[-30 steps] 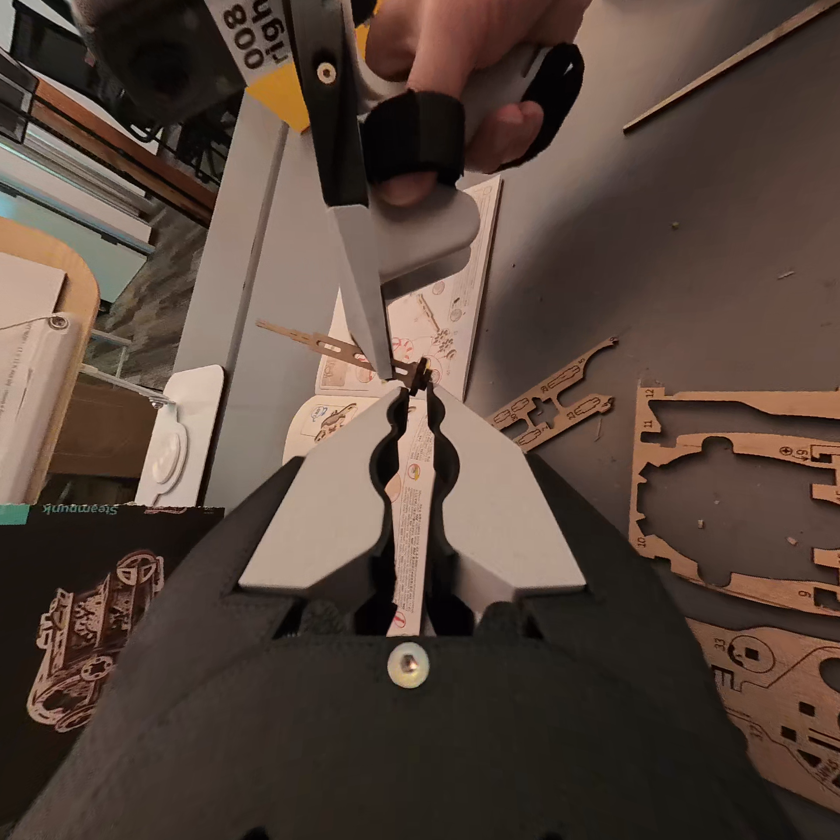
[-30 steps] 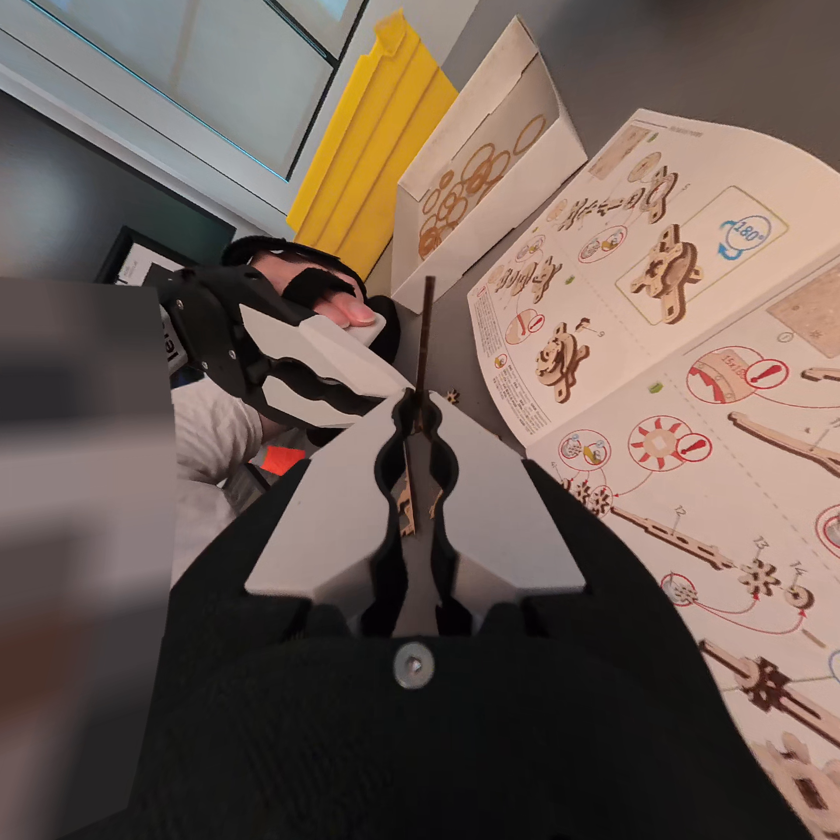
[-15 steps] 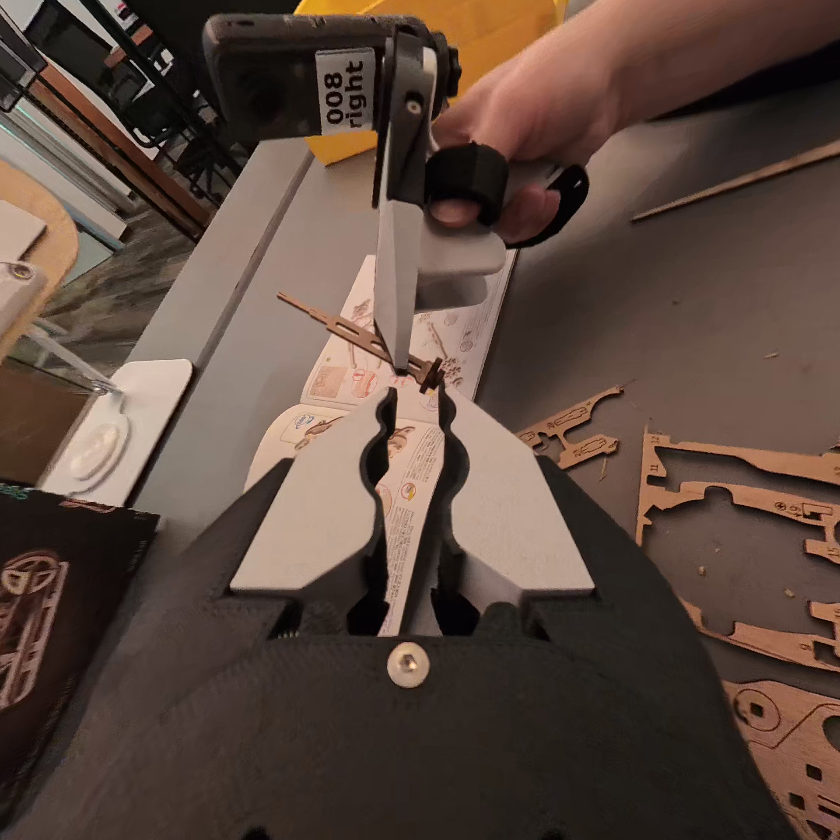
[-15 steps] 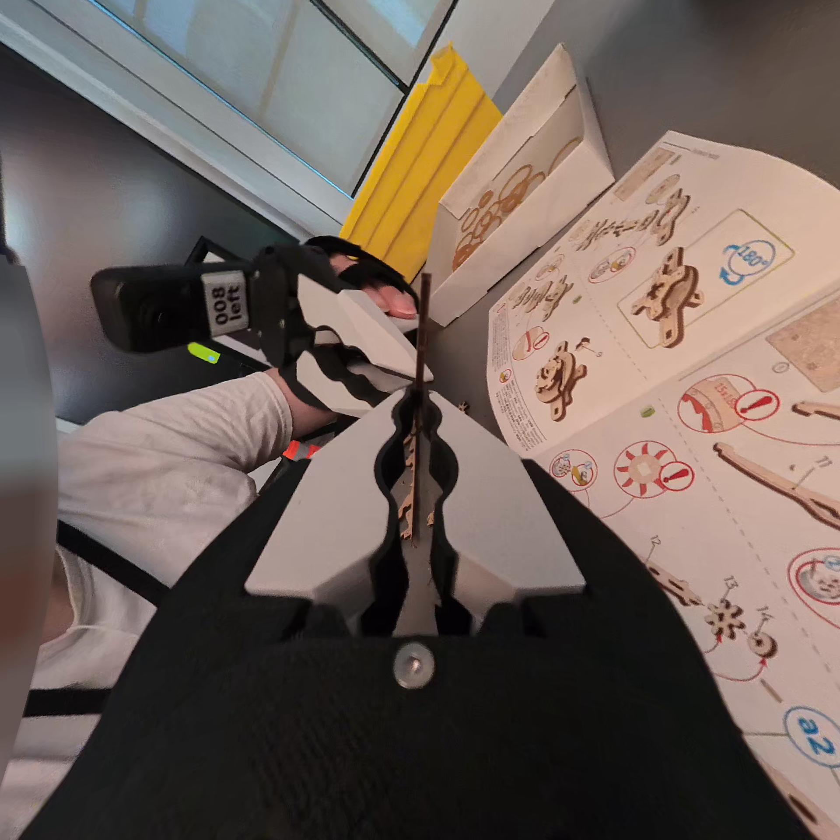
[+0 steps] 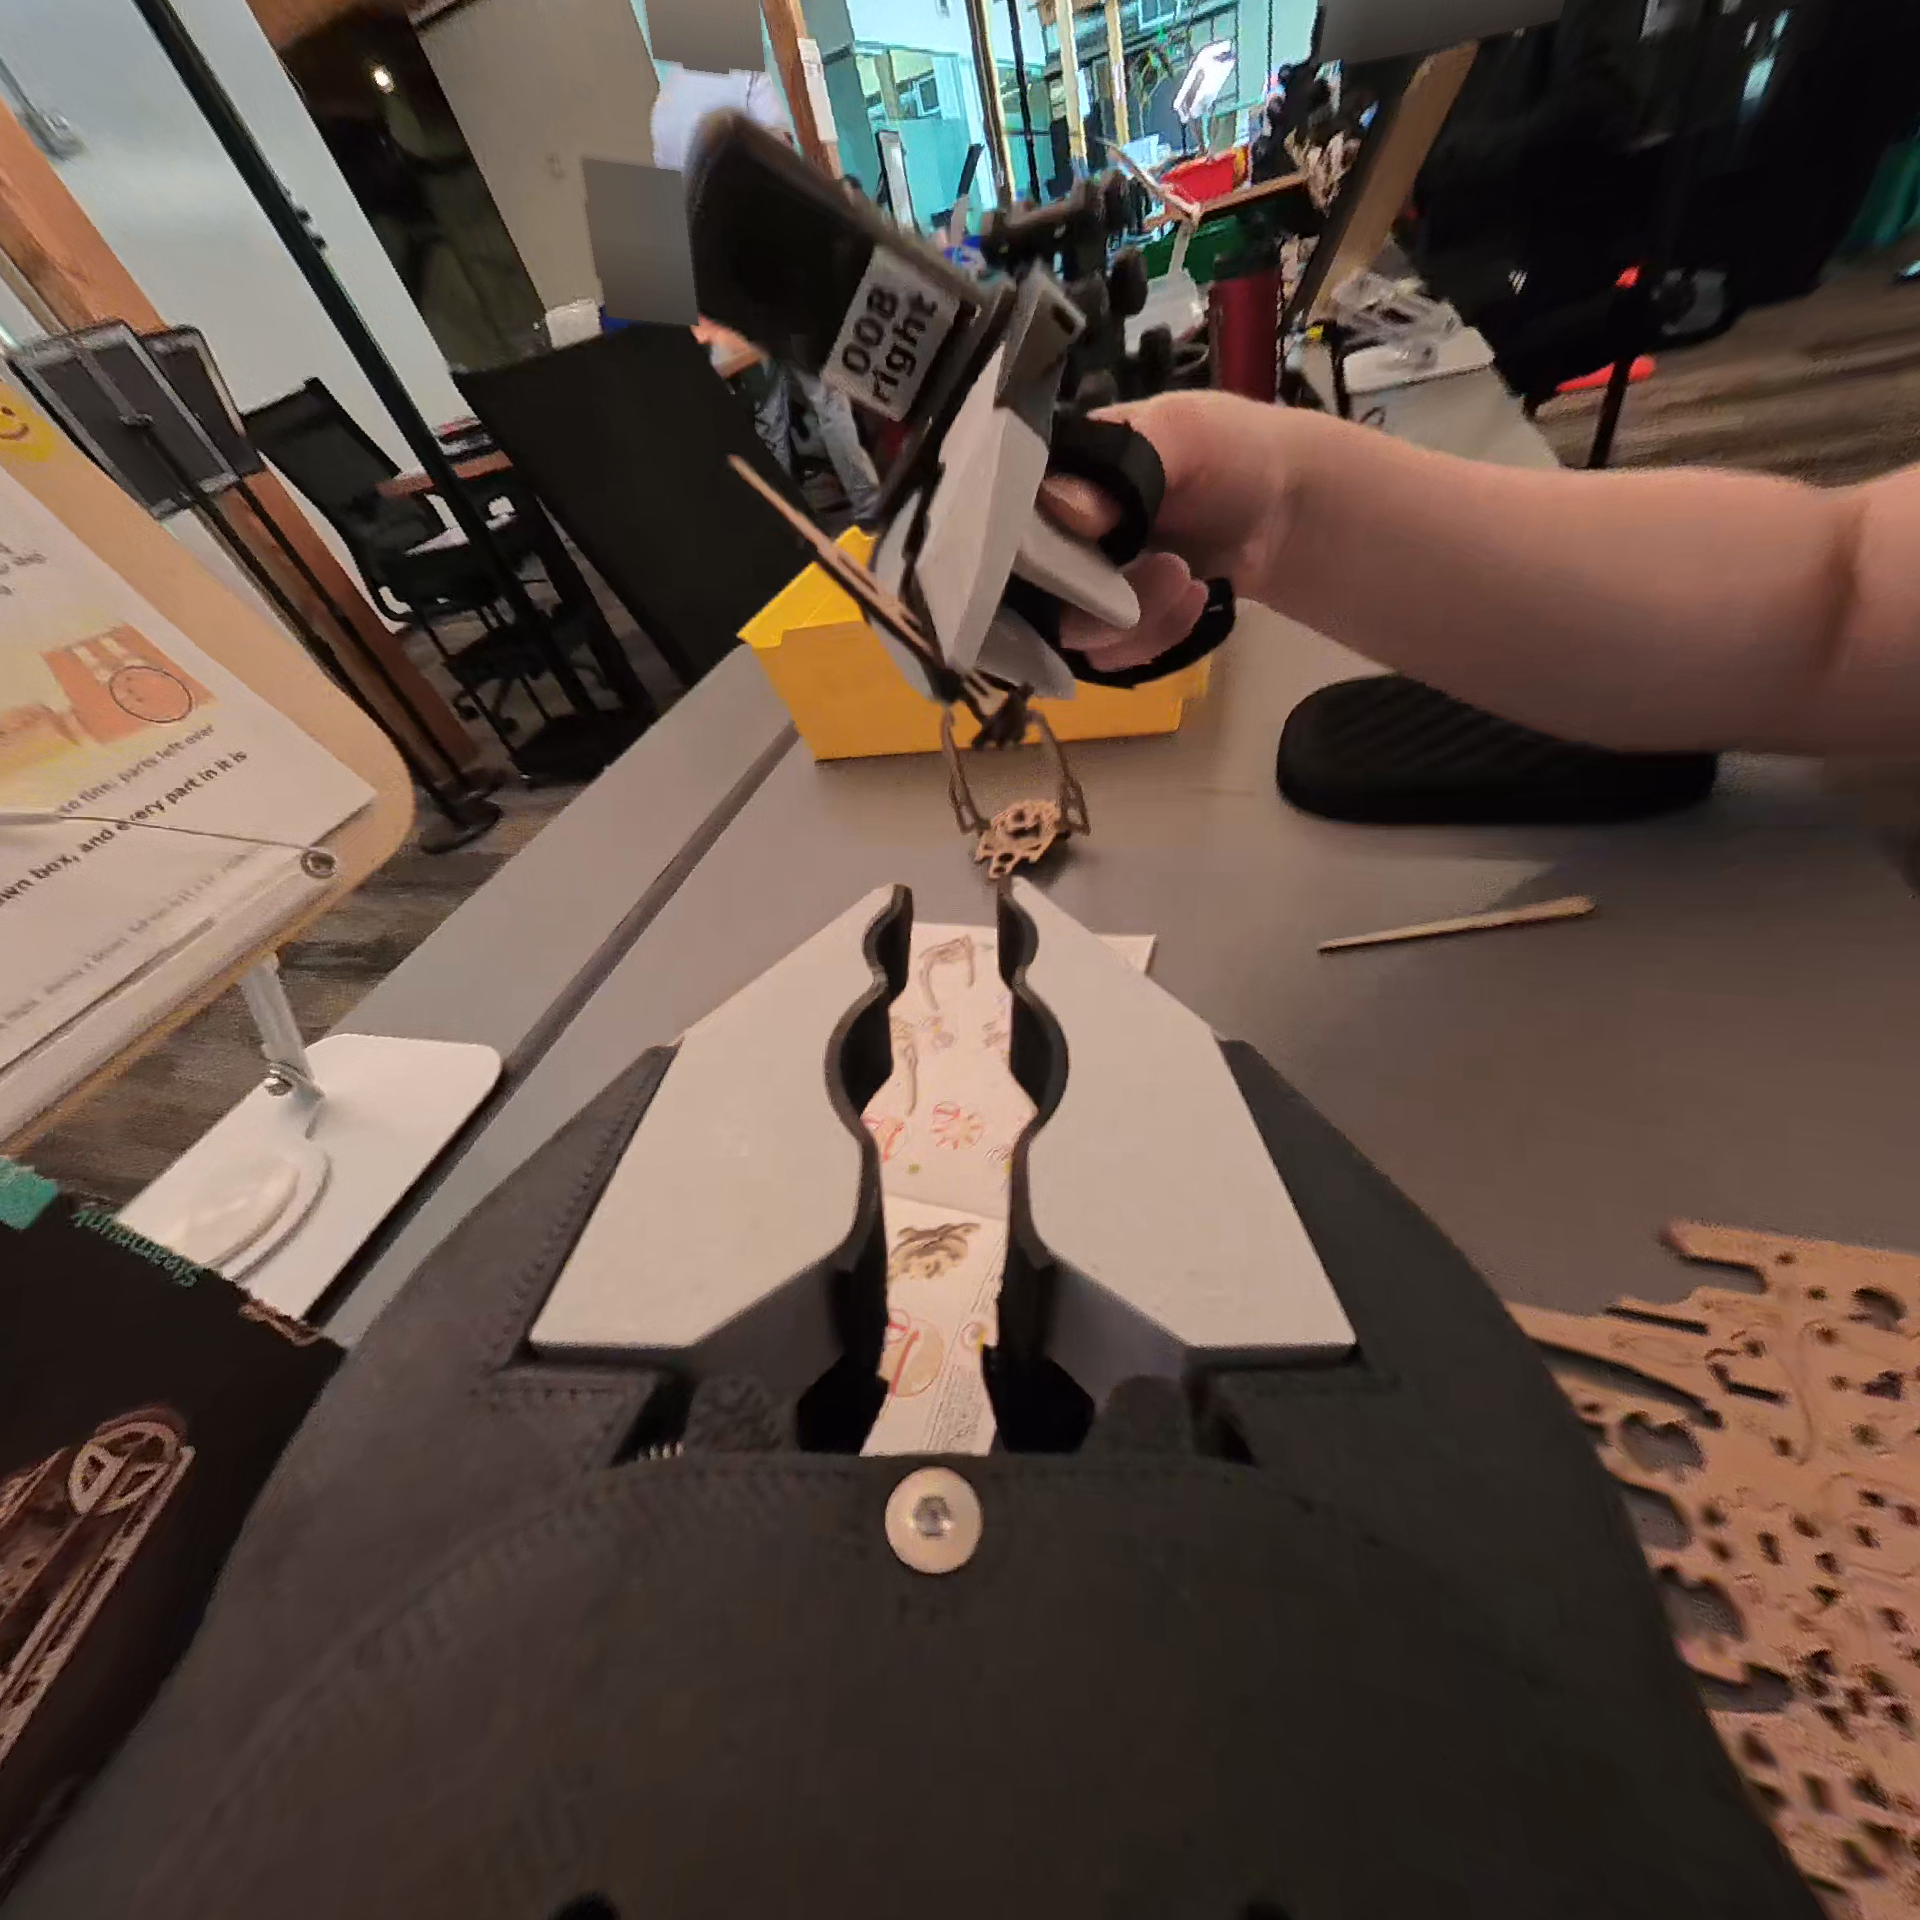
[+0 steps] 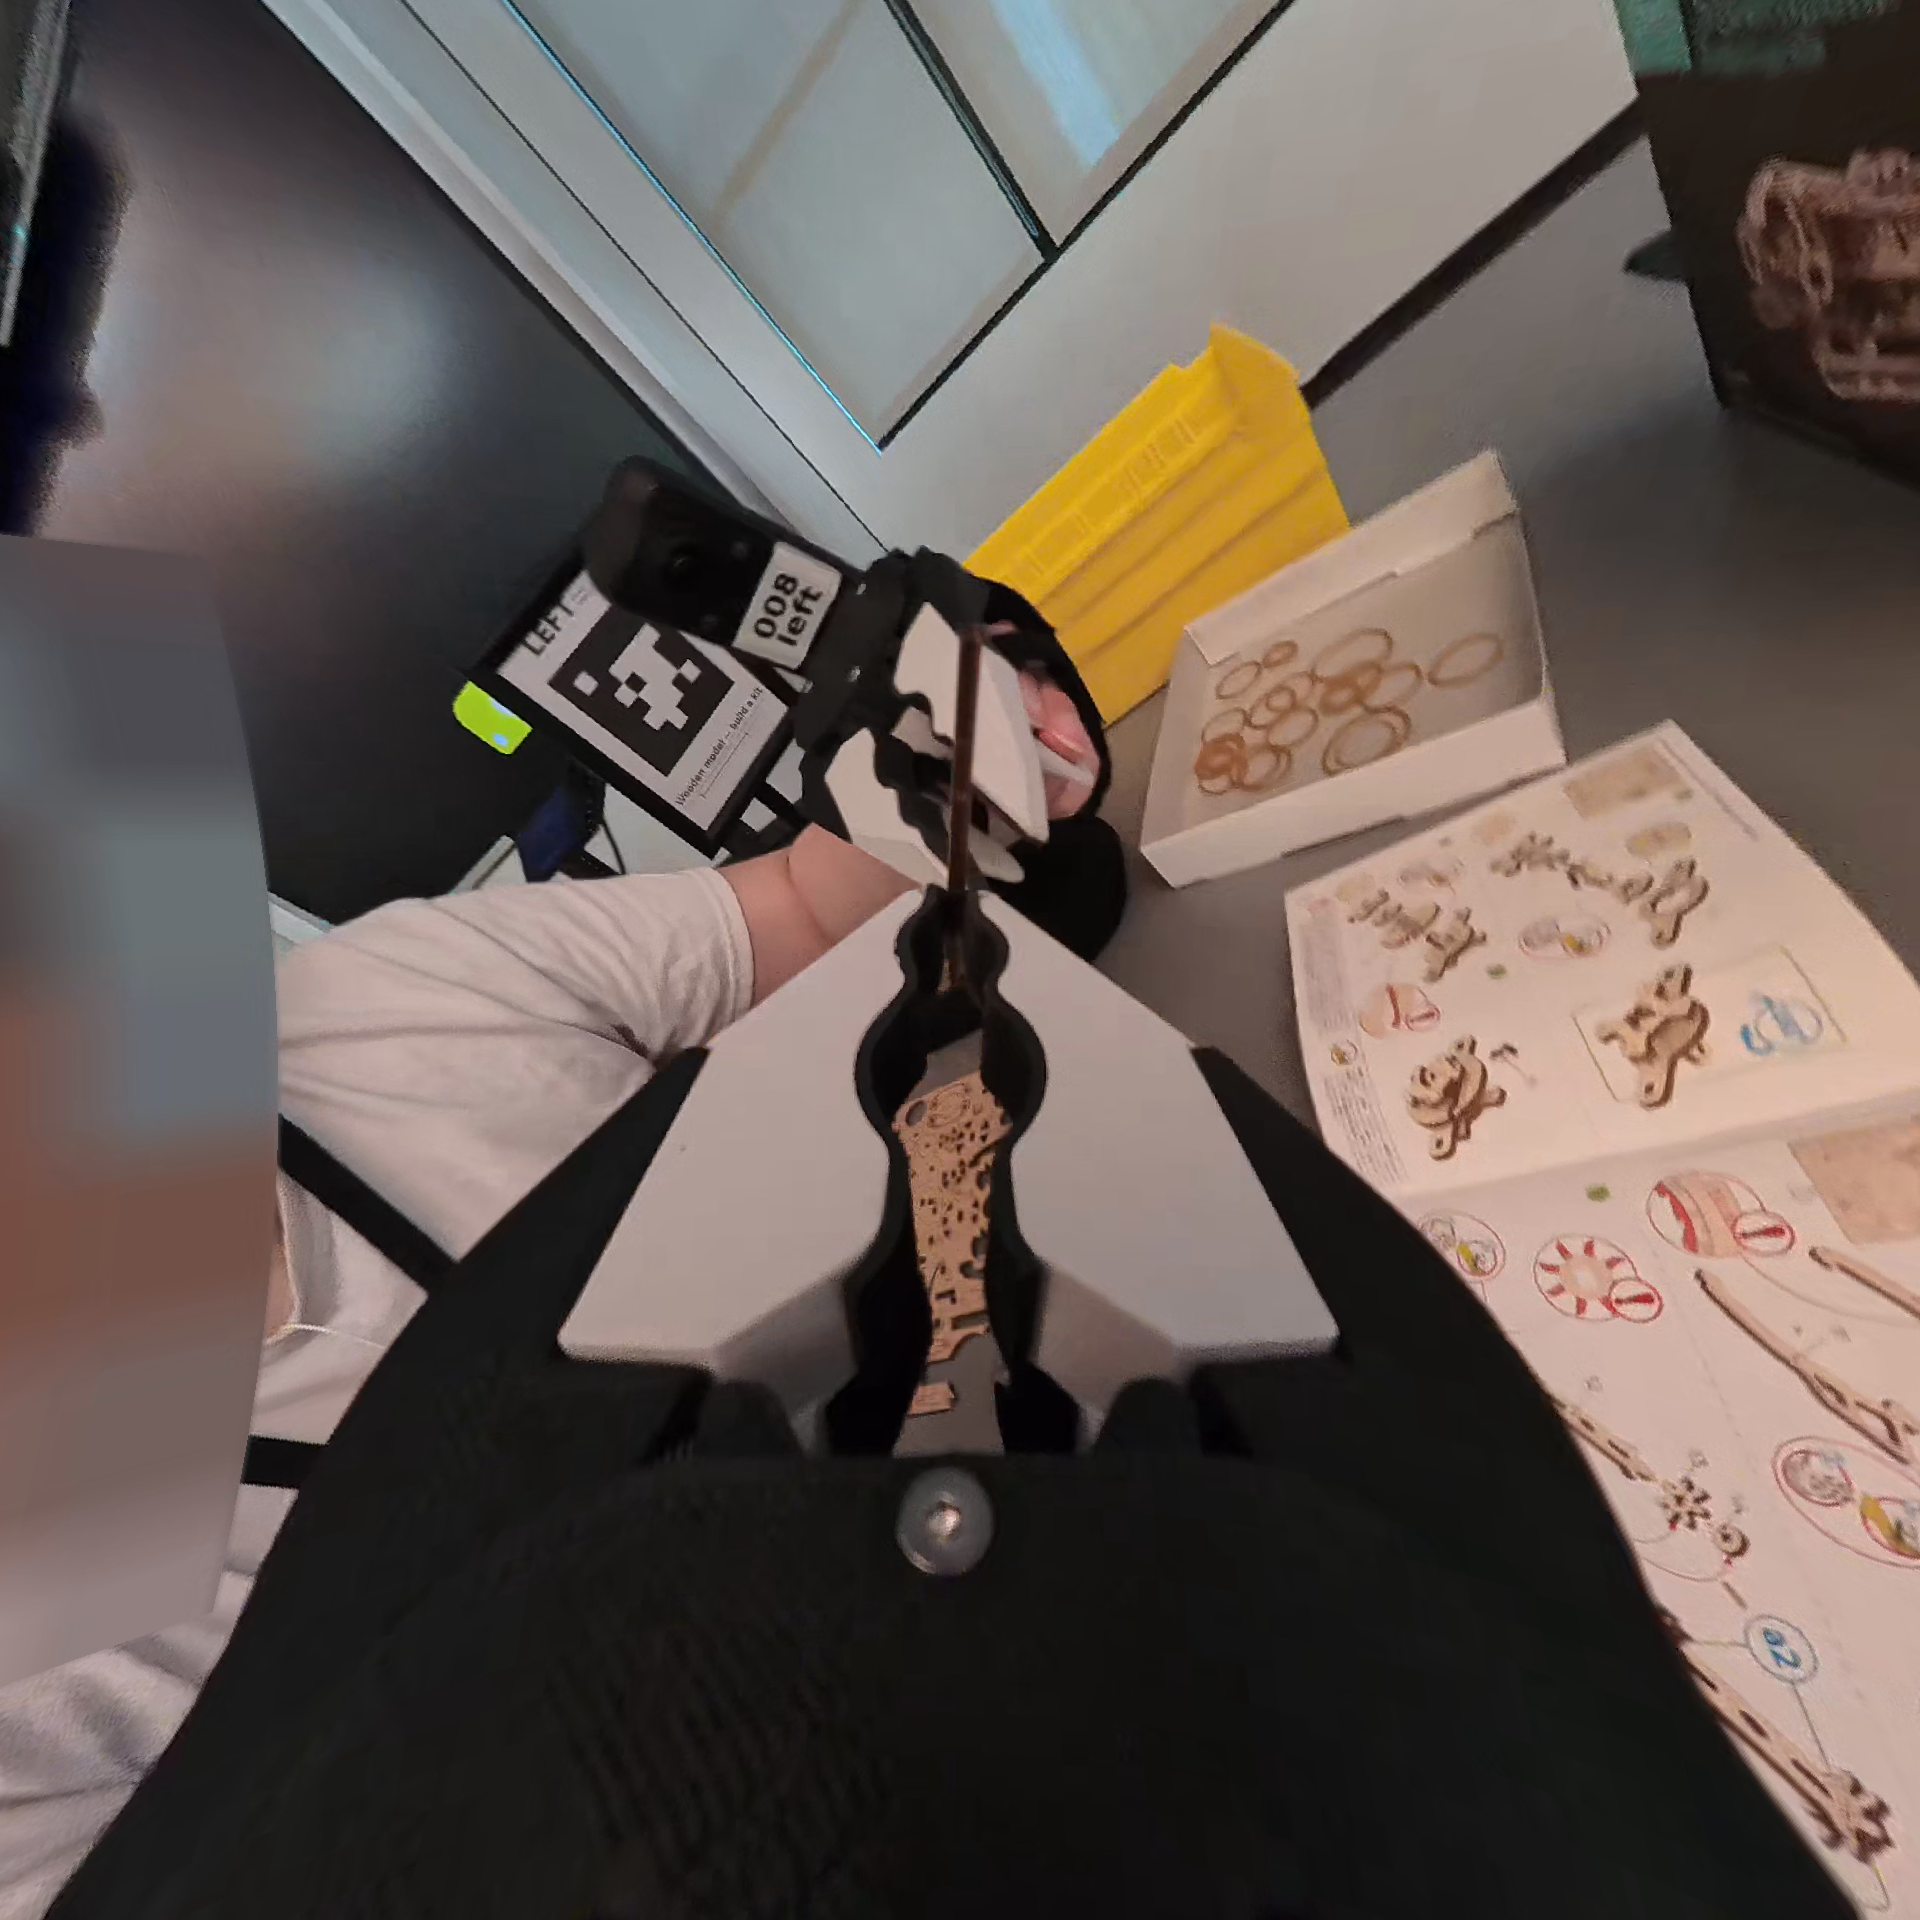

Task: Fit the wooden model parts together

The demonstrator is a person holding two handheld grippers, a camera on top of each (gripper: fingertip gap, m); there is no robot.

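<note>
My right gripper (image 6: pixel 951 920) is shut on a thin wooden strip (image 6: pixel 964 748), seen edge-on. In the left wrist view the right gripper (image 5: pixel 951 675) holds the strip (image 5: pixel 831 561) slanted above the table. A small cog-like wooden part (image 5: pixel 1023 831) hangs from the strip's lower end. My left gripper (image 5: pixel 951 904) is open and empty, its tips just below that part. It also shows in the right wrist view (image 6: pixel 971 847), just past the strip. A perforated wooden piece (image 6: pixel 951 1195) shows in the gap between the right fingers.
An instruction booklet (image 6: pixel 1610 1091) lies open on the grey table. A white tray (image 6: pixel 1351 821) holds several rings beside a yellow bin (image 5: pixel 862 686). A perforated wooden sheet (image 5: pixel 1766 1455), a loose stick (image 5: pixel 1455 923), a black pad (image 5: pixel 1486 748) and a dark box (image 5: pixel 94 1507) lie around. The gap from one gripper's tips to the other's is roughly 4 centimetres. The perforated wooden piece (image 6: pixel 951 1195) is about equally far from each gripper, around 25 centimetres. The left camera catches it too, in the left wrist view (image 5: pixel 1856 1644).
My left gripper has opened, let go of the small part and tilted up. The right gripper has lifted the strip, and the small part now hangs from its end.
</note>
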